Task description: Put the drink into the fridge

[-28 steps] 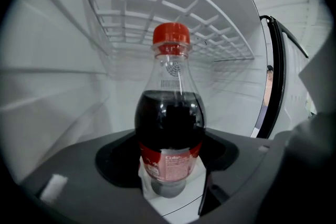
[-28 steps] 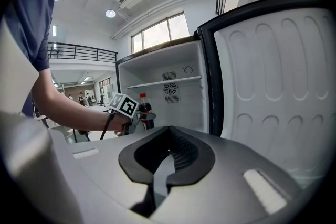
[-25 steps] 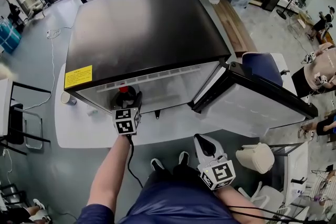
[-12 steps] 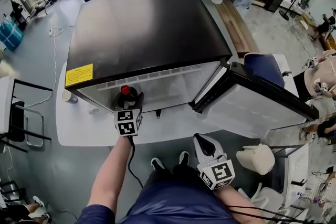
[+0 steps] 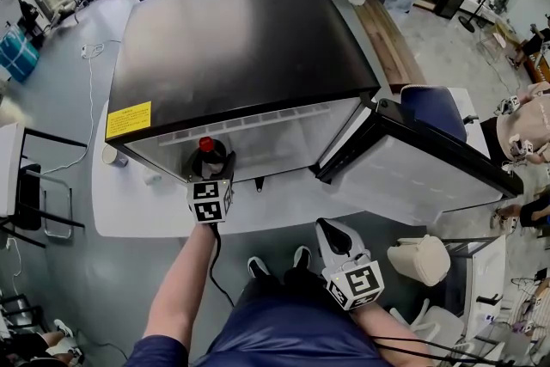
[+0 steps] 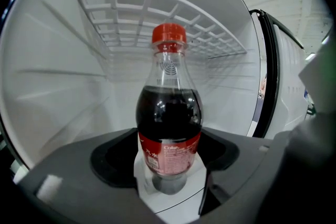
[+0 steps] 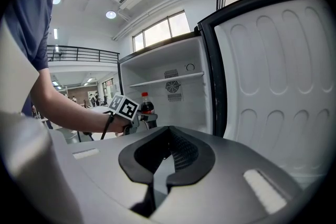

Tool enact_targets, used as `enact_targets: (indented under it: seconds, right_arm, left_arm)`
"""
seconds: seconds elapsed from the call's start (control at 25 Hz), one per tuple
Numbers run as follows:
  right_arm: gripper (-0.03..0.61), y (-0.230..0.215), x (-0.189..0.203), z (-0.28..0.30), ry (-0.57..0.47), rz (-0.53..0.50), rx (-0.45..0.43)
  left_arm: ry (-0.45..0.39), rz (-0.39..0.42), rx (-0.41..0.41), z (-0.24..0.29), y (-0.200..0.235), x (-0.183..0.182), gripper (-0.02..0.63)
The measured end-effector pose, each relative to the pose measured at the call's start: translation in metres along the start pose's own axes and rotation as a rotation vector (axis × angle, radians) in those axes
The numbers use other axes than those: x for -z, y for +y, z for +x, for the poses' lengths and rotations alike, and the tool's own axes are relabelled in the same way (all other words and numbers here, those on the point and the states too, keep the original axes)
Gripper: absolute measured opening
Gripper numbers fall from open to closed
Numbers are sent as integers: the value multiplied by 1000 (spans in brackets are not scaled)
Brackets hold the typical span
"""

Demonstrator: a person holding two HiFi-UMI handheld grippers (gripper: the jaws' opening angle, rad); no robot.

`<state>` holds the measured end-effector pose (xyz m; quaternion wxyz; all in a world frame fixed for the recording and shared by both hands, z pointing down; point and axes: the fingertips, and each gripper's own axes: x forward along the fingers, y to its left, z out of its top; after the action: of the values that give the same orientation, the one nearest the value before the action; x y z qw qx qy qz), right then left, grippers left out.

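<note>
Now, left gripper (image 5: pixel 211 170) clasping bottle (image 6: pixel 169 113), "Coke" label (image 6: pixel 170 157)

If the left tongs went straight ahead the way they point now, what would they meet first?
Probably the fridge's white back wall, and the cola bottle gripped in the left tongs would touch it first. The wire shelf sits above that line, though depth is hard to judge.

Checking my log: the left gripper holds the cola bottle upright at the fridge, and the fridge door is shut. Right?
Not quite. The fridge door stands open, as the head view shows. The left gripper does hold the cola bottle upright at the fridge.
</note>
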<state>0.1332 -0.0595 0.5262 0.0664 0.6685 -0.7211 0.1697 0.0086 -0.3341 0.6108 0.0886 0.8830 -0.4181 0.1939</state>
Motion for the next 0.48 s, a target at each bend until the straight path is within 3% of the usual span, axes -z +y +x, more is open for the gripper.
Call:
enact_targets:
  seconds: [0.48]
  right_arm:
    - [6, 6, -6, 1, -18, -8, -32]
  left_arm:
    - [-29, -9, -29, -15, -1, -4, 323]
